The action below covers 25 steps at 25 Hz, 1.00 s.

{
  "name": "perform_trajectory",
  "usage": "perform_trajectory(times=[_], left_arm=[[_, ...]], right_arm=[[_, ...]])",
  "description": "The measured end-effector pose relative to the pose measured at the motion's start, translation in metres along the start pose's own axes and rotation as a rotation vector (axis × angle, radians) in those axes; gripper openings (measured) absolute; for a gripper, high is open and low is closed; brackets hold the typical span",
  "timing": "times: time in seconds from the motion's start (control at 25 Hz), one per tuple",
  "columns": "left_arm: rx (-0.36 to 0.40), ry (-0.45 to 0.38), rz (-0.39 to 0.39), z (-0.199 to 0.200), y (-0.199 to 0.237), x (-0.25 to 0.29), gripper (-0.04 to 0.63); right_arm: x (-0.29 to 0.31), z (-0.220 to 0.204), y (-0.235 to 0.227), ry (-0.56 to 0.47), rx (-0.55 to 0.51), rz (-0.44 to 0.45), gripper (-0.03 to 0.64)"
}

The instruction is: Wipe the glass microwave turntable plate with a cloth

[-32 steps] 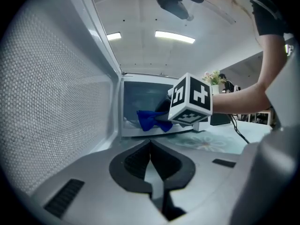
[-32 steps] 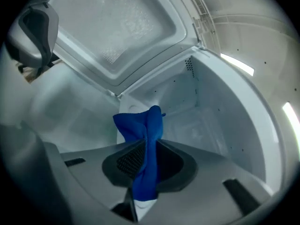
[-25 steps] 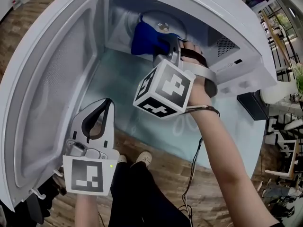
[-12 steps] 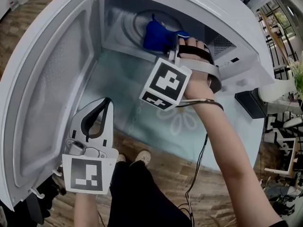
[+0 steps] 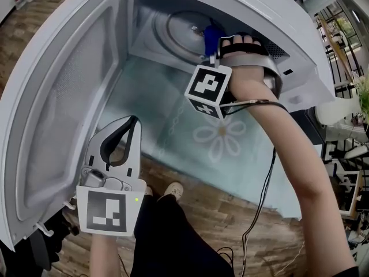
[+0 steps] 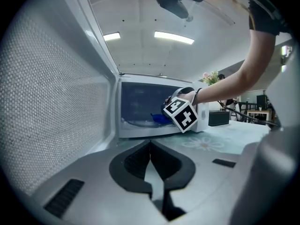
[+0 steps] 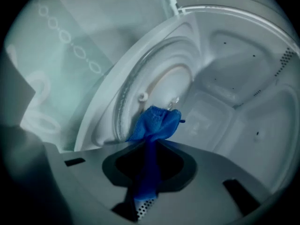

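The glass turntable plate [image 5: 176,30] lies inside the open microwave [image 5: 271,16]. A blue cloth [image 5: 211,38] rests on the plate's right side, and my right gripper [image 5: 213,51] is shut on it and reaches into the cavity. The right gripper view shows the cloth [image 7: 154,123] bunched and pinched between the jaws, pressed against the plate [image 7: 164,86] near its centre hub. My left gripper [image 5: 131,123] is held low in front of the open door, shut and empty. In the left gripper view its pads [image 6: 150,146] meet, with the cloth [image 6: 159,119] far ahead.
The microwave door [image 5: 57,108] stands swung wide open at the left, close beside my left gripper. The microwave sits on a pale teal table [image 5: 173,120] with a flower print. A black box [image 5: 308,128] stands to the microwave's right. Wooden floor lies below.
My right gripper has swept to the right across the plate with the cloth and has rolled, so the plate's left and middle now show. The left gripper has not moved.
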<state>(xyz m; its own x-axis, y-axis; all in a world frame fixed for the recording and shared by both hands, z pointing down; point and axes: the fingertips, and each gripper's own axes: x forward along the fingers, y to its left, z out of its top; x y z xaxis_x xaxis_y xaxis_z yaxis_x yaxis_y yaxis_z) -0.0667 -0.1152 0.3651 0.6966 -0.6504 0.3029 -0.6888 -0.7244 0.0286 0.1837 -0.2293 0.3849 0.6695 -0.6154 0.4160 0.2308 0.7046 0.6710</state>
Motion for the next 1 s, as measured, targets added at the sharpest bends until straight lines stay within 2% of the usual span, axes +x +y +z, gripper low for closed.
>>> perform_trajectory(times=[0.2,0.36,0.64,1.0], left_arm=[[0.002,-0.004,0.007,0.0,0.002,-0.002,0.005],[-0.001,-0.007,0.012,0.001,0.005,-0.005,0.005],[0.006,-0.007,0.01,0.002,0.004,-0.009,0.005],[0.016,-0.006,0.009,0.007,0.003,-0.019,0.005]], right_arm=[[0.016,-0.019,0.012,0.142,-0.186,0.06,0.055],[0.019,-0.031,0.021,0.212,-0.262,0.116,0.055],[0.014,-0.029,0.02,0.176,-0.219,0.098,0.055],[-0.02,-0.02,0.02,0.069,-0.118,0.083,0.057]])
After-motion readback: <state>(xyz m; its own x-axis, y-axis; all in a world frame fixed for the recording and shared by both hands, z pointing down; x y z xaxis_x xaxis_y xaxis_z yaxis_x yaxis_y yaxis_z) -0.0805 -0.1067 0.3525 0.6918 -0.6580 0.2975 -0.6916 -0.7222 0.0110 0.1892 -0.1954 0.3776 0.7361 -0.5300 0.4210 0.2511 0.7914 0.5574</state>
